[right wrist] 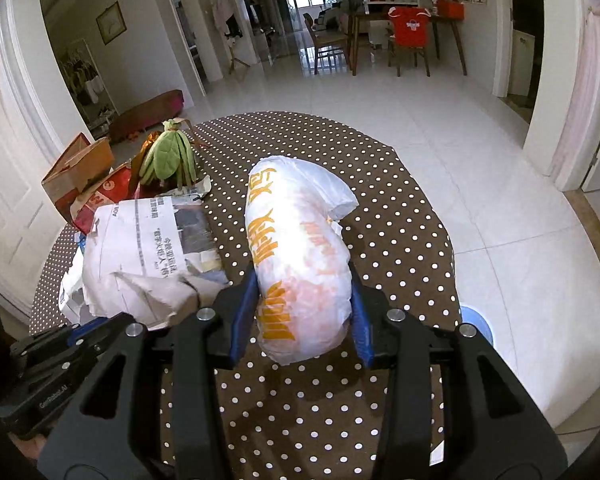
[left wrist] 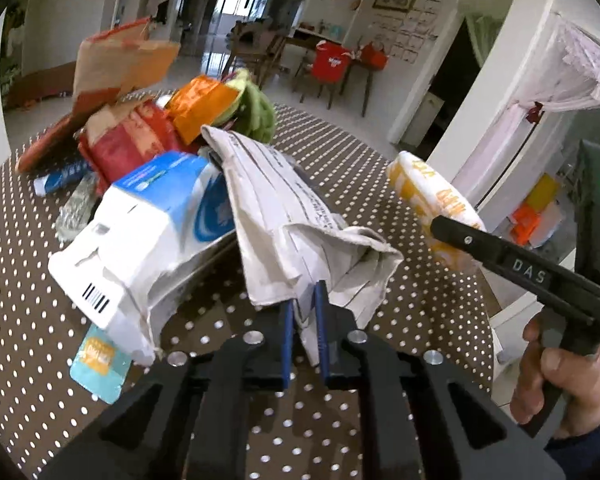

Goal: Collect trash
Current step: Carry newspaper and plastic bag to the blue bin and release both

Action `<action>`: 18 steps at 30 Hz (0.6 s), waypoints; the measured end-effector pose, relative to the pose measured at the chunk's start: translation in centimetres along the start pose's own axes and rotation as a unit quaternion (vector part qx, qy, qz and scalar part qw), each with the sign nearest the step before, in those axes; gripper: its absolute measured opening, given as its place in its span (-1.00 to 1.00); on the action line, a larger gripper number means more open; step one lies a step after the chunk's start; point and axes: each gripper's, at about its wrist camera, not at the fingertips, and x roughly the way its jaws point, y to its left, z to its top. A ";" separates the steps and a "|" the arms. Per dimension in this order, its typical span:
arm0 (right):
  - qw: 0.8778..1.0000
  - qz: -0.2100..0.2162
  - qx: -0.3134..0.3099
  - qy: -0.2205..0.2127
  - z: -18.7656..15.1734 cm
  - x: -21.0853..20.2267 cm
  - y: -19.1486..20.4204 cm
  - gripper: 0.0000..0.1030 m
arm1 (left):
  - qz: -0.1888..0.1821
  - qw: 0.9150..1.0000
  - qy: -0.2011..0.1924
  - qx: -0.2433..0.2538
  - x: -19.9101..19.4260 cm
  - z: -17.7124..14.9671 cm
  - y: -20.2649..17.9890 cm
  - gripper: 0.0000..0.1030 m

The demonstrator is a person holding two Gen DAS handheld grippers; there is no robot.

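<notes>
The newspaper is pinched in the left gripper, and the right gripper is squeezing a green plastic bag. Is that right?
Not quite. The newspaper is pinched in the left gripper, but the plastic bag in the right gripper is white with orange writing, not green. The right wrist view shows it best.

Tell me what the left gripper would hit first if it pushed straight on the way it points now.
The left gripper is shut on the newspaper, so that moves with it. Straight beyond lies the trash pile; the green cloth and orange packet look first in line, though depth is unclear.
</notes>
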 end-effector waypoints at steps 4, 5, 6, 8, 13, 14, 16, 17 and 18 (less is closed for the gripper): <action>1.000 -0.001 0.011 -0.009 0.2 -0.7 -1.2 -0.20 | -0.002 1.000 -0.017 0.010 -0.9 0.7 -1.0 -0.95; 1.000 -0.002 0.014 -0.013 0.3 -0.9 -1.5 -0.20 | 0.002 1.000 -0.024 0.016 -1.2 1.0 -1.5 -0.96; 1.000 -0.003 0.017 -0.018 0.4 -1.2 -2.1 -0.20 | 0.005 0.999 -0.030 0.023 -1.6 0.7 -2.0 -0.96; 0.999 -0.005 0.025 -0.026 0.5 -1.9 -3.2 -0.20 | 0.010 0.998 -0.042 0.039 -2.1 1.4 -3.3 -0.96; 0.998 -0.016 0.055 -0.040 0.8 -3.1 -6.9 -0.20 | -0.003 0.996 -0.056 0.071 -2.2 3.4 -6.8 -0.96; 0.997 -0.019 0.063 -0.043 0.8 -3.3 -7.9 -0.20 | -0.009 0.996 -0.055 0.074 -1.9 3.7 -7.4 -0.96; 0.996 -0.022 0.078 -0.046 0.6 -3.6 -9.9 -0.20 | -0.017 0.995 -0.055 0.085 -1.4 3.2 -8.4 -0.96; 0.994 -0.024 0.093 -0.046 0.4 -3.7 -11.5 -0.20 | -0.023 0.994 -0.055 0.091 -1.2 3.4 -9.1 -0.96; 0.993 -0.027 0.104 -0.045 0.2 -3.7 -12.7 -0.20 | -0.028 0.994 -0.054 0.095 -1.0 3.4 -9.5 -0.96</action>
